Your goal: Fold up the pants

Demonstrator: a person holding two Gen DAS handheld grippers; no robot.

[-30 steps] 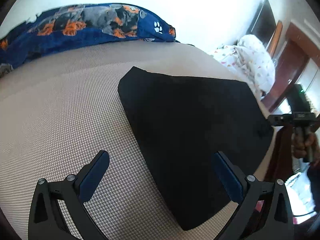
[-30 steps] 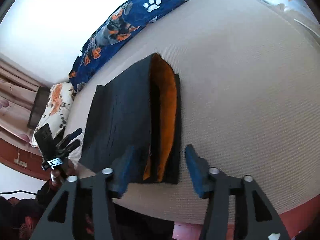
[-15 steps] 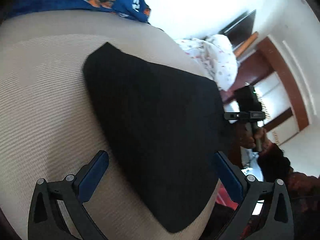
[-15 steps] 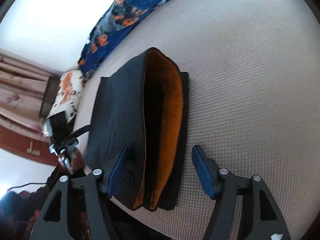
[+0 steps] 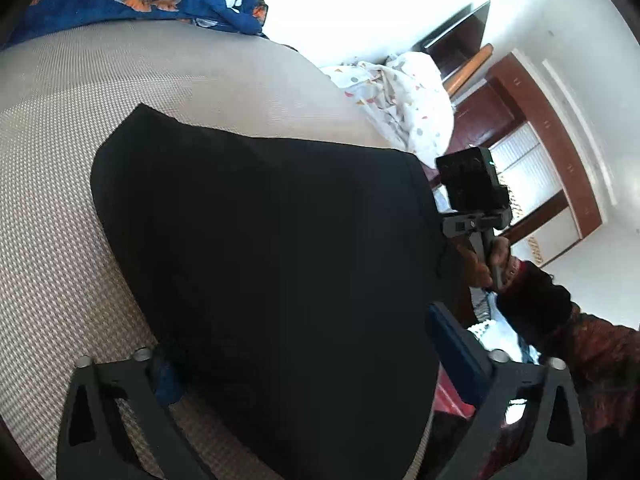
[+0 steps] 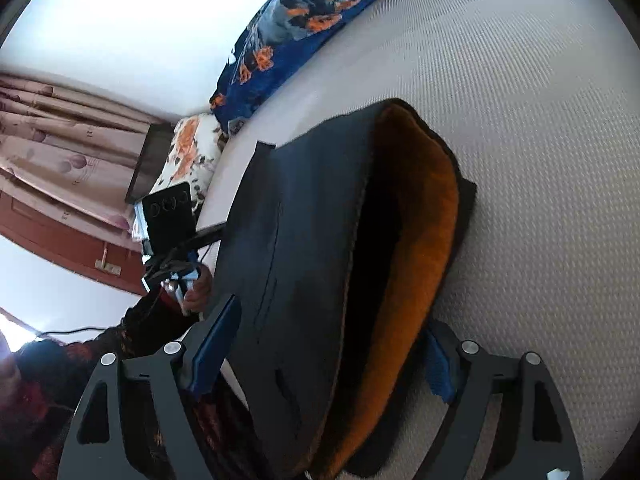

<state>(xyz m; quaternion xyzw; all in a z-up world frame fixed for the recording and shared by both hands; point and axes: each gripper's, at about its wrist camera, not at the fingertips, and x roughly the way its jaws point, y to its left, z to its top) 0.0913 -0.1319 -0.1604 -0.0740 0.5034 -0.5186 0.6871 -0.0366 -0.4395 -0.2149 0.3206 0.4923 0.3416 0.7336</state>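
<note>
The pants (image 5: 264,264) lie already folded into a thick black bundle on the bed (image 5: 60,184), near its front edge, so the work looks close to done; the next move probably calls for closing on both near corners for one more fold or a lift. The left gripper (image 5: 316,364) has just been narrowing and the right gripper (image 6: 332,360) widening. Both straddle the bundle's near end, fingers unclenched, pressing nothing, orange lining (image 6: 404,264) showing between the right pair.
</note>
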